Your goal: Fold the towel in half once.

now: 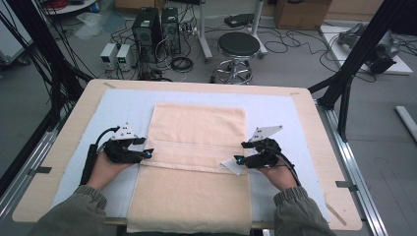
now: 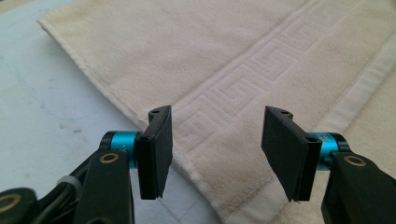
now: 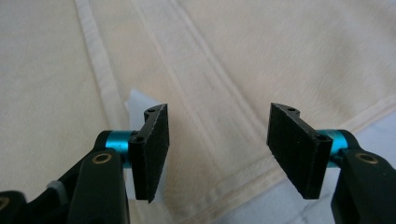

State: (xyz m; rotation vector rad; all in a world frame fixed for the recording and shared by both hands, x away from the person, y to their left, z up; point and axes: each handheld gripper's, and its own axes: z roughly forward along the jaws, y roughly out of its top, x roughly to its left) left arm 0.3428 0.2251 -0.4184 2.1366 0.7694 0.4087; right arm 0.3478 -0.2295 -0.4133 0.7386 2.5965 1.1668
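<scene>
The bench [image 1: 314, 128] carried a pale blue cloth [image 1: 275, 110], and on that cloth lay the towel [image 1: 196, 147], cream-coloured and spread lengthwise away from the person, its near end hanging just over the bench's front edge. A folded edge with a woven key-pattern band [image 2: 243, 79] crossed the towel about halfway up, so the far part appeared to lie doubled over the near part.

The step in hand looked like taking hold of that folded edge at both sides to carry the fold further. To do it well, each gripper probably needed to bite the hem at matching points on the left and right borders, catching all layers together, then lift evenly so the towel stayed square and did not skew.

The left hand [image 1: 105, 167] came in from the near left, palm down and low over the cloth, pointing inward. Its left gripper [image 1: 147, 154] sat at the towel's left border, jaws wide apart and holding nothing; in the left gripper view the border ran between them. The right hand [image 1: 278, 174] mirrored it from the near right. The right gripper [image 1: 238, 160] stood at the right border, jaws equally wide and empty, with a small white tag [image 1: 233, 166] just beside its tip, touching the towel's edge
</scene>
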